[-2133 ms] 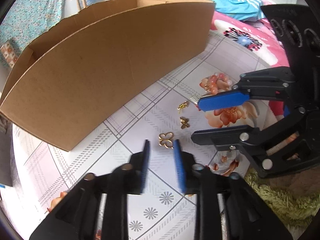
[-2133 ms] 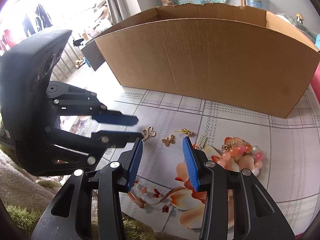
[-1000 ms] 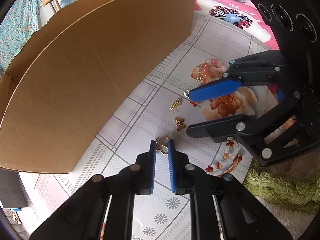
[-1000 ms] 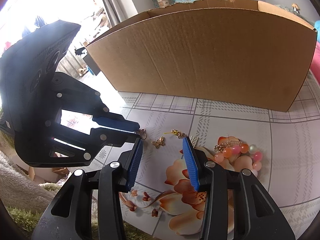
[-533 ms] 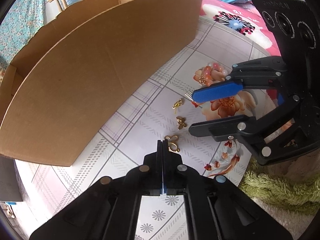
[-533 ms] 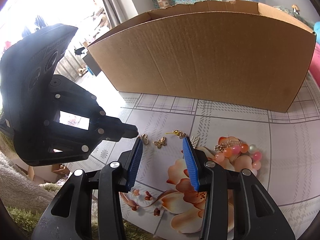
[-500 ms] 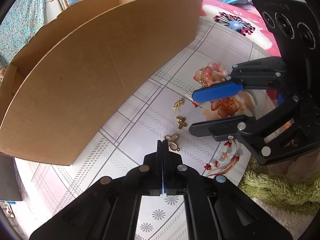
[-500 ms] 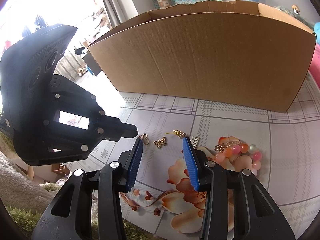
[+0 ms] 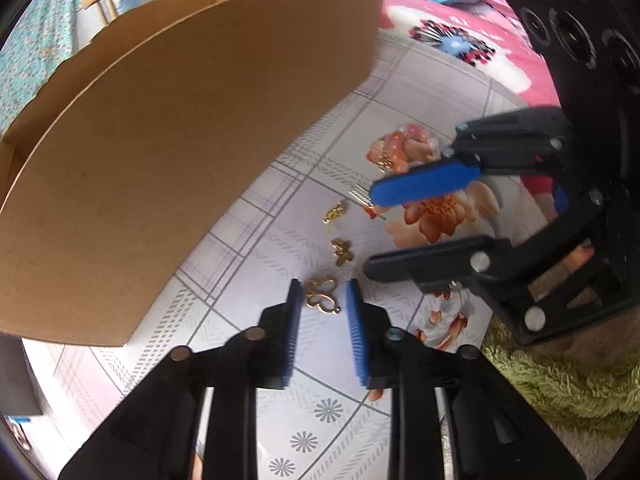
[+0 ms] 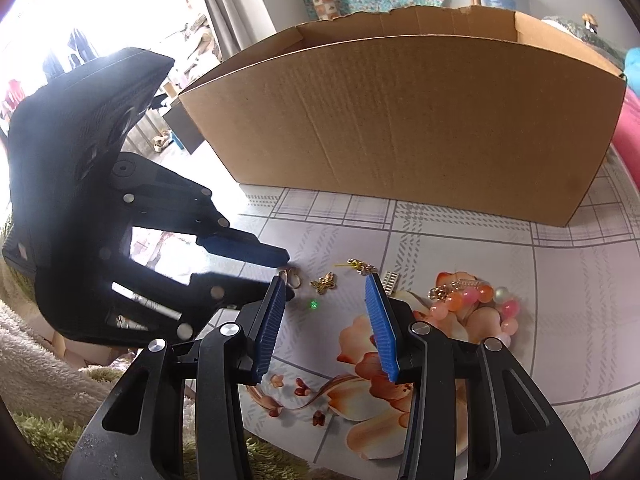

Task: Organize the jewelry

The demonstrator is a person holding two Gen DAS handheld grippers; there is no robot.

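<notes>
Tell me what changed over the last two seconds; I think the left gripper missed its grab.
The left gripper closed beside the open butterfly charm without lifting it; its jaws have just been opening, and the charm lies flat between them, nudged slightly. The right gripper stayed open and still. The small butterfly, bead bracelet and cardboard box kept their places.

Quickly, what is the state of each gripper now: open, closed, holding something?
Left gripper: open, jaws just opened; the gold open-outline butterfly charm lies between them, not gripped.
Right gripper: open, holding nothing.
</notes>
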